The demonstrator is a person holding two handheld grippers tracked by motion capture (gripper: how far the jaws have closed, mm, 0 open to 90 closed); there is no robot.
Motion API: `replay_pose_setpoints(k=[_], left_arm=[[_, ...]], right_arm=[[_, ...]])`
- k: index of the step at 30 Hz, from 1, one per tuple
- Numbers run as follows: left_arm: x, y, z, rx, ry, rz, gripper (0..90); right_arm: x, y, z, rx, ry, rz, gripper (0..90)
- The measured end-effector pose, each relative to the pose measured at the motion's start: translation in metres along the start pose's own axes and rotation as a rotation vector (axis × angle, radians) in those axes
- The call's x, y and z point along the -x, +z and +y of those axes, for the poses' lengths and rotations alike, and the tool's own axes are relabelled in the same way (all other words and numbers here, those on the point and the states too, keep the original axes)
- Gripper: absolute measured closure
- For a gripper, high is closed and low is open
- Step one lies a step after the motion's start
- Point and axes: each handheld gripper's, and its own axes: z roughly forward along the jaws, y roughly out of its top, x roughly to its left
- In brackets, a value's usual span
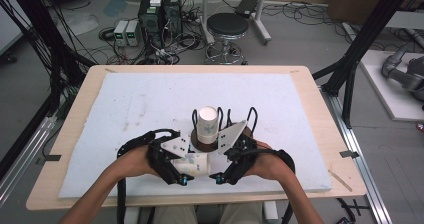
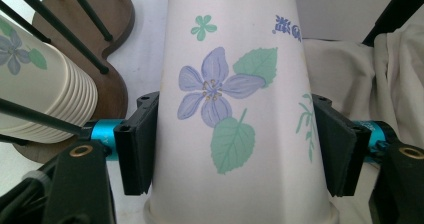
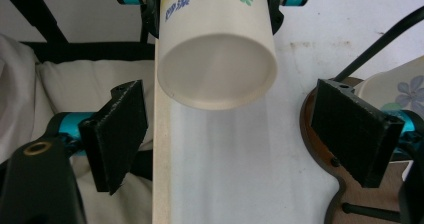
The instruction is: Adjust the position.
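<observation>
White paper cup printed with purple flowers and green leaves lay sideways in the left gripper, whose black pads pressed both its sides, just near of the brown wooden cup rack with black wire posts holding a stack of matching cups. Facing its closed base, the right gripper stood wide and empty. Judged step: handing off or separating; next, the right jaws needed to close squarely on the base end.

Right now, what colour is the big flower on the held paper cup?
Purple, clearest in the left gripper view.
</observation>
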Motion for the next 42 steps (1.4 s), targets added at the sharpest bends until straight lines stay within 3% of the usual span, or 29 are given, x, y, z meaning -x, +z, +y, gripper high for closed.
replay_pose_setpoints(k=[10,22,27,42], left_arm=[[-0.002,0.003,0.014,-0.040,0.012,0.003,29.7],[-0.003,0.009,0.018,-0.063,0.012,0.004,29.7],[-0.003,0.010,0.019,-0.068,0.016,-0.002,29.7],[-0.004,0.012,0.013,-0.047,0.008,-0.004,29.7]], right_arm=[[0.002,0.004,0.007,-0.058,-0.012,0.003,16.1],[0.001,0.010,0.010,-0.057,-0.019,0.002,16.2],[0.000,0.012,0.012,-0.073,-0.031,0.028,34.2],[0.001,0.016,0.011,-0.083,-0.030,0.038,36.6]])
